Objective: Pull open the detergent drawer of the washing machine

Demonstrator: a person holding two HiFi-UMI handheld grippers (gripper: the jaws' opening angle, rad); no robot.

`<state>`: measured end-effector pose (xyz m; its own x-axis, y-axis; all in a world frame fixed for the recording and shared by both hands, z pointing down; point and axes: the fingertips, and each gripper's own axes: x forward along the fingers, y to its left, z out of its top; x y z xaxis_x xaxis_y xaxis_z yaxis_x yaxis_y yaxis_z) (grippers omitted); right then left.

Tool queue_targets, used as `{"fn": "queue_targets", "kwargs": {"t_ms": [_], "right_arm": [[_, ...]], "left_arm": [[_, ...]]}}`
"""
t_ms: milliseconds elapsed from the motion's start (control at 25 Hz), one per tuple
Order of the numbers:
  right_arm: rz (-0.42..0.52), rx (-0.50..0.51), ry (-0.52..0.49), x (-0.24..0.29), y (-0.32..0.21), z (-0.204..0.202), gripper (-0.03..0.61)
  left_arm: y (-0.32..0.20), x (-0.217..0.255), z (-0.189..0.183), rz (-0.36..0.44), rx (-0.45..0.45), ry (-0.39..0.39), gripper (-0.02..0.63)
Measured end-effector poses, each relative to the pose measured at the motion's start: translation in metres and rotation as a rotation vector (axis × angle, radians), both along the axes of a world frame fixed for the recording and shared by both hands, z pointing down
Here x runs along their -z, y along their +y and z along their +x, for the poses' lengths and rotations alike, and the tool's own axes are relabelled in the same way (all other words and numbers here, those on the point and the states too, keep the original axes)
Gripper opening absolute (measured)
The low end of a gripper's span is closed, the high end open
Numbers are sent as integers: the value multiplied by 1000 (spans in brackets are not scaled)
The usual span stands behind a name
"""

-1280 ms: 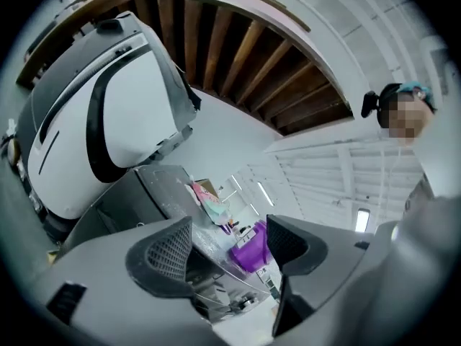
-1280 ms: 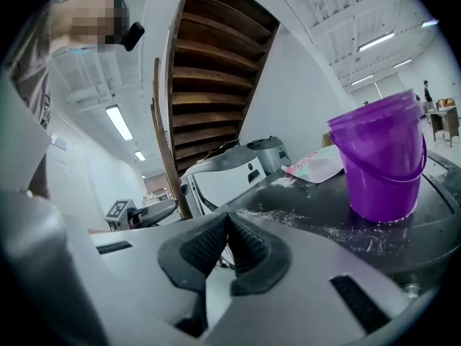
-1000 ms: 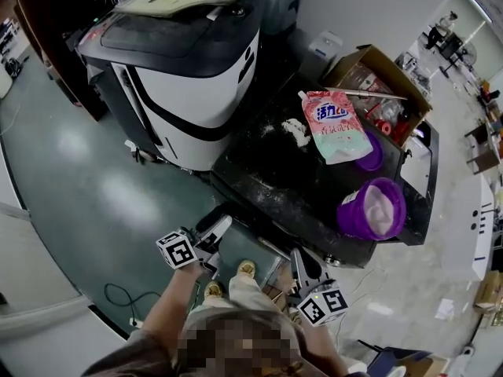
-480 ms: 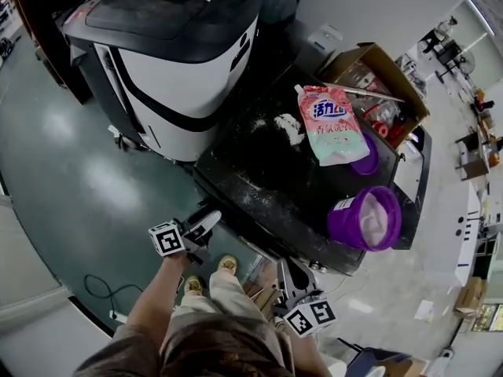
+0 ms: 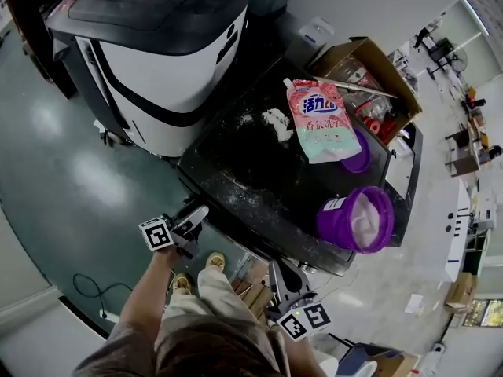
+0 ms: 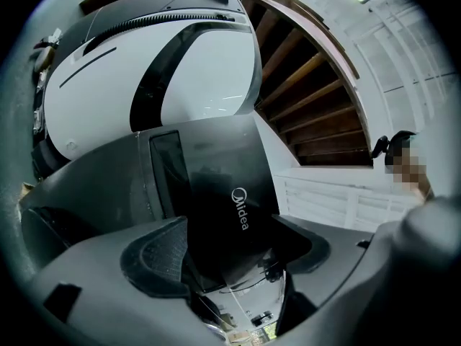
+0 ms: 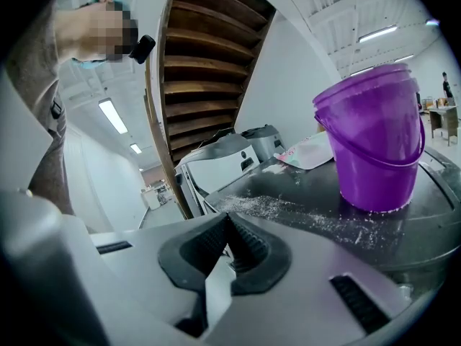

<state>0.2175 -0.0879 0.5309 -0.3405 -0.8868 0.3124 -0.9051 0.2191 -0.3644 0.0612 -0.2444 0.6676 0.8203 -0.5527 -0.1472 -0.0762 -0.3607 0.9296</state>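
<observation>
The black top-load washing machine (image 5: 259, 171) stands in front of me. Its dark glossy front panel (image 6: 216, 186), marked Midea, fills the middle of the left gripper view. My left gripper (image 5: 196, 214) hangs at the machine's near-left front corner. Its jaws have just been opening and now stand wide. The panel's edge shows in the gap of the left gripper (image 6: 227, 254), and the pads (image 6: 155, 254) do not press on it. My right gripper (image 5: 281, 277) waits lower, by the machine's front. It (image 7: 229, 247) is shut with nothing in it.
On the lid stand a purple bucket (image 5: 357, 218), a pink detergent pouch (image 5: 318, 120) and spilled white powder (image 5: 275, 120). An open cardboard box (image 5: 369, 73) sits behind. A white and black machine (image 5: 157, 61) stands to the left. My feet (image 5: 196, 269) are on green floor (image 5: 71, 179).
My left gripper has sunk lower beside the machine's front corner and its jaws have spread wider. The right gripper has stayed where it was.
</observation>
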Motion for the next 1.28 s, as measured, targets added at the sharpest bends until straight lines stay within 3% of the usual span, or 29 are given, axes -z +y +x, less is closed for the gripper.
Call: {"fn": "queue_targets", "kwargs": {"t_ms": [640,1280], "right_arm": [[-11,-5,26,-2,11,18,3],[-4,-34,46,1,35,6,3]], "left_arm": [[-10,9,12,14,17,202,362],[-10,1,6,-10,18,250,329]]}}
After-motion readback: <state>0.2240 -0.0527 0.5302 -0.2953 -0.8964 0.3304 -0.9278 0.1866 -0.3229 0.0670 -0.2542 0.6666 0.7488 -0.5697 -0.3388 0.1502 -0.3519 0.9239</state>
